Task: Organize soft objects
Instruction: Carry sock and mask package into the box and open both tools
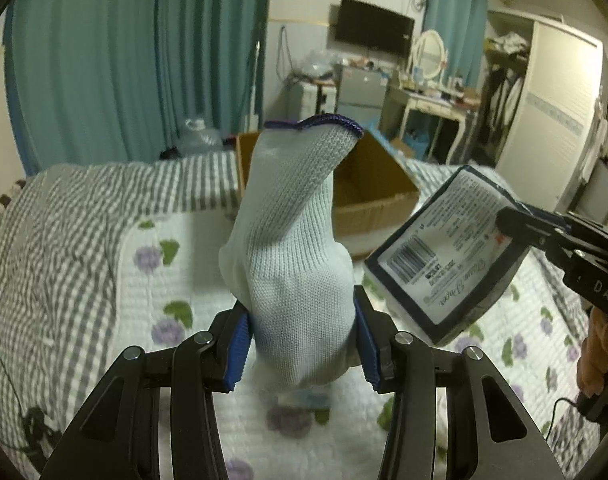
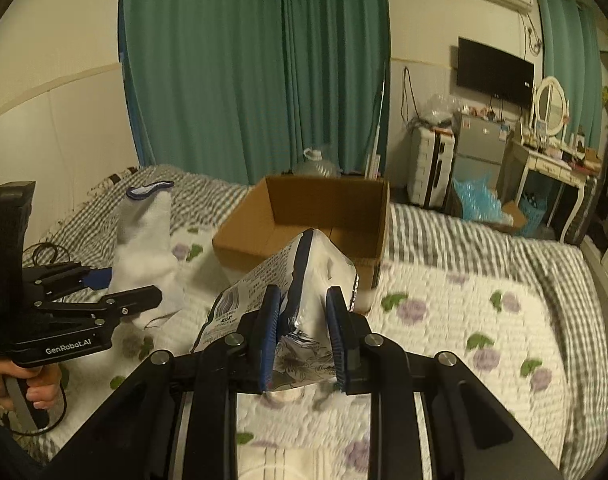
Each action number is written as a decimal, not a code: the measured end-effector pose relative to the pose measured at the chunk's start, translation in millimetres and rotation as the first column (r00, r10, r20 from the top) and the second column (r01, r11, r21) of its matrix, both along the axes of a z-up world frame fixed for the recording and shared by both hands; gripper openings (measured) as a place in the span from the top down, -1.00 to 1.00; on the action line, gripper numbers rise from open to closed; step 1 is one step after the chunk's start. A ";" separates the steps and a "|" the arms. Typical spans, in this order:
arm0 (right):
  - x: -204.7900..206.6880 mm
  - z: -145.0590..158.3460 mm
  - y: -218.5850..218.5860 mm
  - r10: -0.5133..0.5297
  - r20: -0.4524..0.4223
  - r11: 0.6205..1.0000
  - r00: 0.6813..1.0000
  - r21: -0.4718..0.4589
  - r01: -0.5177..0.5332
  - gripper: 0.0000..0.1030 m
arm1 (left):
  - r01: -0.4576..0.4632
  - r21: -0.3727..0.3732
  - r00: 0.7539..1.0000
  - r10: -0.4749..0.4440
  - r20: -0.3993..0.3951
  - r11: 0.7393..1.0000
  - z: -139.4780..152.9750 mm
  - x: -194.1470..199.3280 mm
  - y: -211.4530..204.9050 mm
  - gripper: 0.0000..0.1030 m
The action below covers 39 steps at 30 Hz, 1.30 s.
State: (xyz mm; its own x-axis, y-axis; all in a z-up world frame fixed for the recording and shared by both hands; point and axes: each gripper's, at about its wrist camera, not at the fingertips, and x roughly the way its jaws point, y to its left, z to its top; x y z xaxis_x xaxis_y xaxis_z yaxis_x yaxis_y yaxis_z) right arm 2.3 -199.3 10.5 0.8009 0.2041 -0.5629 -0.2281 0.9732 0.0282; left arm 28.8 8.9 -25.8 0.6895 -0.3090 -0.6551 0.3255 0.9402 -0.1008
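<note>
A white sock (image 1: pixel 292 264) is pinched upright in the left gripper (image 1: pixel 302 344); a tissue pack (image 2: pixel 292 300) is clamped by the right gripper (image 2: pixel 304 340). A cardboard box (image 2: pixel 304 216) lies beyond both jaws on the bed (image 2: pixel 483 320). The limp sock could be snagged on the box's rim. "GenRobot.AI" and "Tissue Paper" can be read.

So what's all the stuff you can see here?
knit glove: one, white with dark blue cuff, held up over the bed
tissue pack: one, white and navy, held above the bed
cardboard box: one, brown, open, on the bed
floral quilt: one, white with purple flowers, on the bed
curtains: teal, behind the bed
TV: one, black, on the wall
left hand-held gripper: black, blue pads, gripping glove
right hand-held gripper: black, gripping tissue pack
</note>
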 end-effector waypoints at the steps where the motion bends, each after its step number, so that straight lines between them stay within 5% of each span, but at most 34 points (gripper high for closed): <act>1: 3.8 4.7 -0.9 0.001 0.010 1.000 1.000 -0.001 -0.001 0.56 | 0.000 -0.007 1.000 0.000 0.005 1.000 2.7 3.6 -0.7 0.13; 15: 60.3 53.0 3.7 0.021 0.192 0.997 0.981 -0.082 -0.005 0.57 | -0.059 -0.031 0.990 0.062 0.123 0.998 31.6 64.8 -2.0 0.13; 26: 131.3 45.9 4.7 -0.001 0.193 0.993 0.981 -0.115 0.023 0.57 | -0.084 0.003 0.973 0.082 0.217 0.996 41.8 116.3 -12.9 0.12; 39: 188.1 -25.3 14.4 -0.014 0.089 0.972 0.996 -0.232 0.035 0.67 | -0.036 0.096 0.998 0.031 0.059 0.995 -15.2 176.0 -48.7 0.11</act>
State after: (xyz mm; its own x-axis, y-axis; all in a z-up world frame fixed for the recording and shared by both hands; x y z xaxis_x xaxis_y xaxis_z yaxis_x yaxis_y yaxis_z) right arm 190.4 -184.9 -14.7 0.8517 0.0548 -0.5212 -0.1956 0.9559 -0.2191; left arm 204.8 -39.7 -41.0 0.7359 -0.2217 -0.6398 0.2962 0.9551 0.0098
